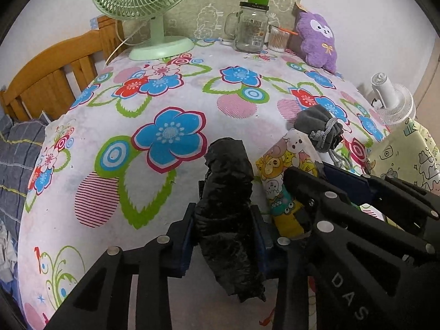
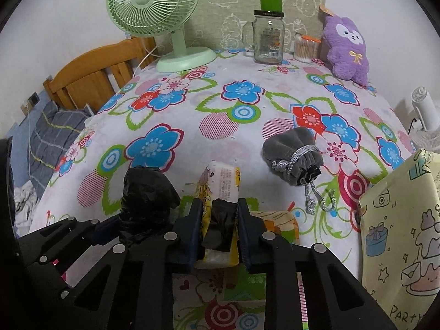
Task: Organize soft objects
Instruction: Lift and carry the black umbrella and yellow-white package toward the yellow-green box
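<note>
My left gripper is shut on a black plastic-bag roll, held upright above the floral table; the roll also shows in the right wrist view. My right gripper is shut on a cartoon-print tissue pack, with a black patch between the jaws; the pack also shows in the left wrist view. A grey drawstring pouch lies on the cloth to the right of both grippers, also seen in the left wrist view. A purple plush toy leans at the back right.
A green desk fan, a glass mug jar with a green cap and a cotton-swab box stand at the back. A cream party gift bag stands at the right edge. A wooden chair is left, a white fan right.
</note>
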### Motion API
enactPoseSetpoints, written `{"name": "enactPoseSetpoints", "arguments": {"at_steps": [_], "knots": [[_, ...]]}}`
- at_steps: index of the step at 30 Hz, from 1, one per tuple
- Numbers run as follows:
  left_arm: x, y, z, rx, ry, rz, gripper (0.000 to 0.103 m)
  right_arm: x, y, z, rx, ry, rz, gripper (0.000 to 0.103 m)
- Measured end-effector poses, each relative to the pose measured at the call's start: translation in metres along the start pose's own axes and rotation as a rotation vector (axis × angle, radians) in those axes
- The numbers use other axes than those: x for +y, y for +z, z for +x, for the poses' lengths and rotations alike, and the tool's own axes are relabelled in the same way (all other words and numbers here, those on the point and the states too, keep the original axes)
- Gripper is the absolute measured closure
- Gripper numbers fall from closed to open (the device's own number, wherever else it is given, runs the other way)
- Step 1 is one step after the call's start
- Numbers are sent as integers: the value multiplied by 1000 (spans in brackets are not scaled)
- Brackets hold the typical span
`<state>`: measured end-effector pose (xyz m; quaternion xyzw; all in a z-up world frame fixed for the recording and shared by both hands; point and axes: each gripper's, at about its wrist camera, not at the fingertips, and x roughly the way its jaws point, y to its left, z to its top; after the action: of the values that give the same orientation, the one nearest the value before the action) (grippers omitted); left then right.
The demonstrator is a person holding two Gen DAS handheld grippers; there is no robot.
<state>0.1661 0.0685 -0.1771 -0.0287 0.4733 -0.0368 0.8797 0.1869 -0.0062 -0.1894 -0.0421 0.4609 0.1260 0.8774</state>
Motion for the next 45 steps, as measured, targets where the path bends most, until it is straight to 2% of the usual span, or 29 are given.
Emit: {"name": "enactPoseSetpoints", "arguments": {"at_steps": [45], "knots": [[-54,6,-109,-230,39,71,67,-17,-1,-127,-182,-67,6,77]]}}
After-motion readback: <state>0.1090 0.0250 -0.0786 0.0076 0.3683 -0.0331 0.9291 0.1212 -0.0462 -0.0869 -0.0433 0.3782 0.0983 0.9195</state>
